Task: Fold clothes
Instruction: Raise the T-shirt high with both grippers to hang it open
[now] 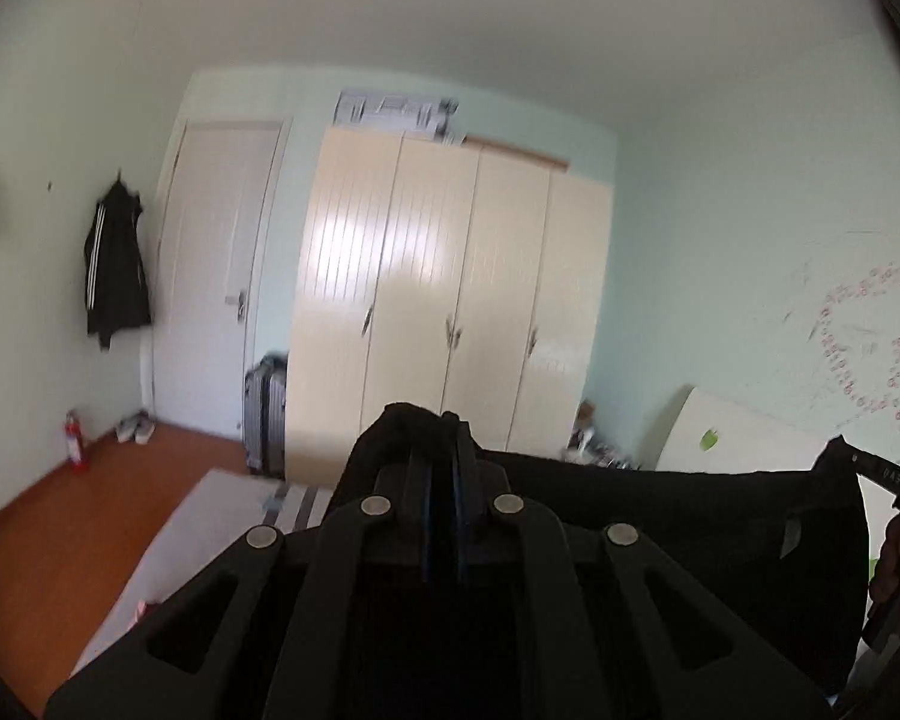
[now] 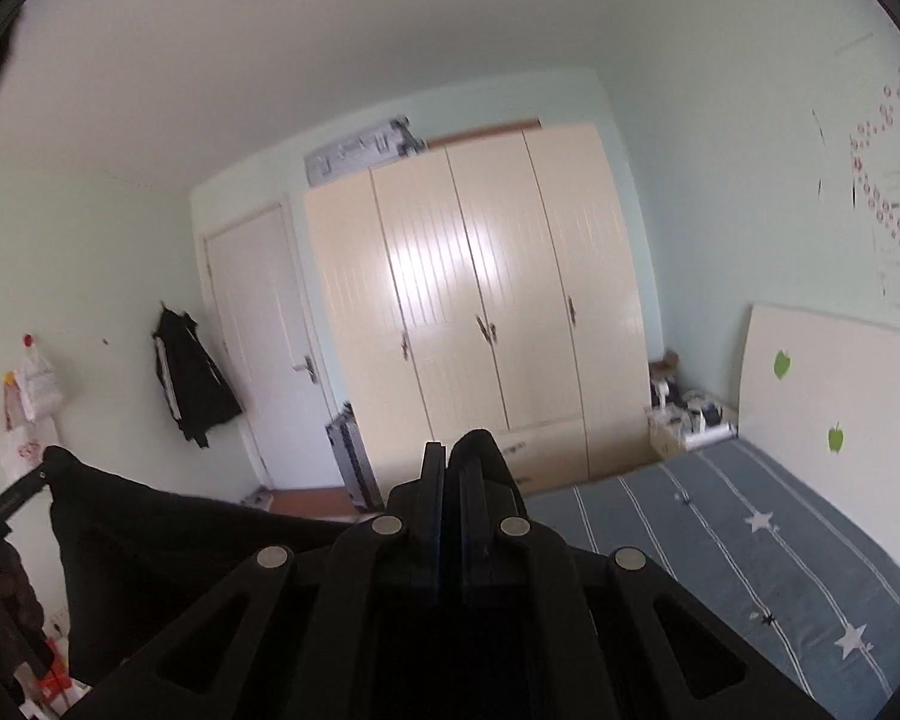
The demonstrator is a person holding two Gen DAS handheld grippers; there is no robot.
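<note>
A black garment (image 1: 690,510) hangs stretched in the air between my two grippers, above the bed. In the left wrist view, my left gripper (image 1: 442,450) is shut, with a corner of the cloth bunched over its fingertips. My right gripper (image 1: 870,465) pinches the other corner at the far right, and a hand (image 1: 894,564) holds it. In the right wrist view, my right gripper (image 2: 447,462) is shut on the garment (image 2: 180,540). The cloth sags away to the left, up to the left gripper (image 2: 27,483). Both grippers point roughly level toward the wardrobe.
A cream wardrobe (image 2: 480,300) fills the far wall, with a white door (image 2: 264,348) and a grey suitcase (image 1: 265,414) beside it. A striped, star-patterned bed (image 2: 750,540) lies below, its headboard (image 2: 834,384) at the right. A black jacket (image 1: 114,276) hangs on the left wall.
</note>
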